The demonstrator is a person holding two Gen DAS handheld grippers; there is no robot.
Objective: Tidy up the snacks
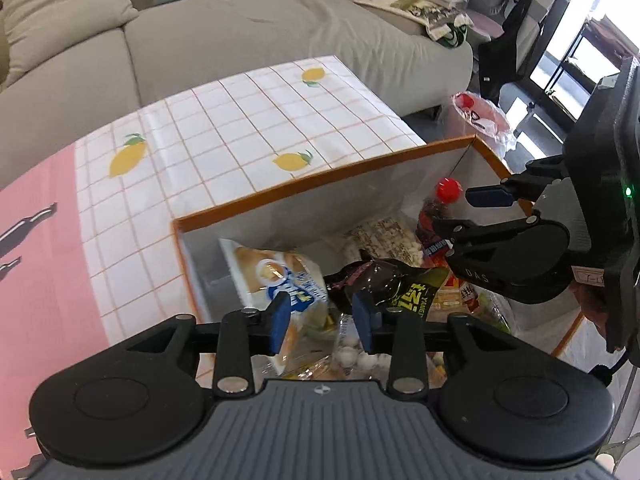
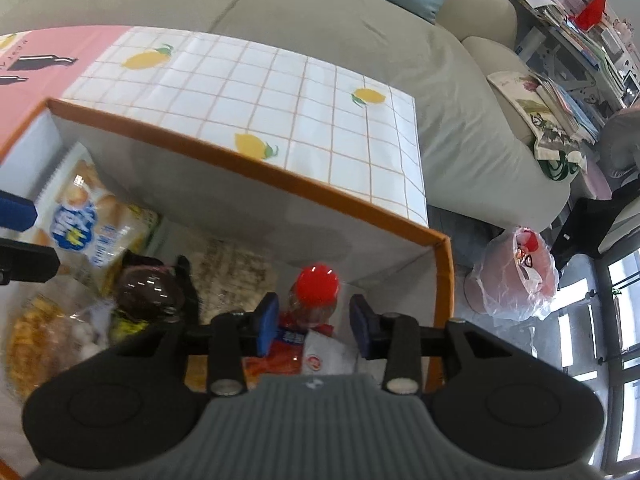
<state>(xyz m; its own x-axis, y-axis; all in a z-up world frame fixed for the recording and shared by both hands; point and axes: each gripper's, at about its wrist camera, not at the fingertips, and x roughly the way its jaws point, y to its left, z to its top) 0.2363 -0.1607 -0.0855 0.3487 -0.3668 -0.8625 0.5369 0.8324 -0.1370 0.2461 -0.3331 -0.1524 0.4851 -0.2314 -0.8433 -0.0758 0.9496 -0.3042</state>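
My right tool (image 2: 313, 326) hangs partly open, pads either side of the red-capped plastic drink bottle (image 2: 314, 300) without pressing it; my left tool (image 1: 322, 322), also parted and empty, hovers over the crinkly white-and-blue bread packet (image 1: 276, 276). Both lie in the orange-rimmed white cardboard box (image 2: 248, 160). The bottle looks heavy, stiff, slick: best gripped below its cap. Beyond, the lemon-print counter (image 2: 256, 88).

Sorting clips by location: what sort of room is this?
Most likely a home living room: a beige sofa with cushions, a low table under a lemon-print tablecloth, and a snack box.
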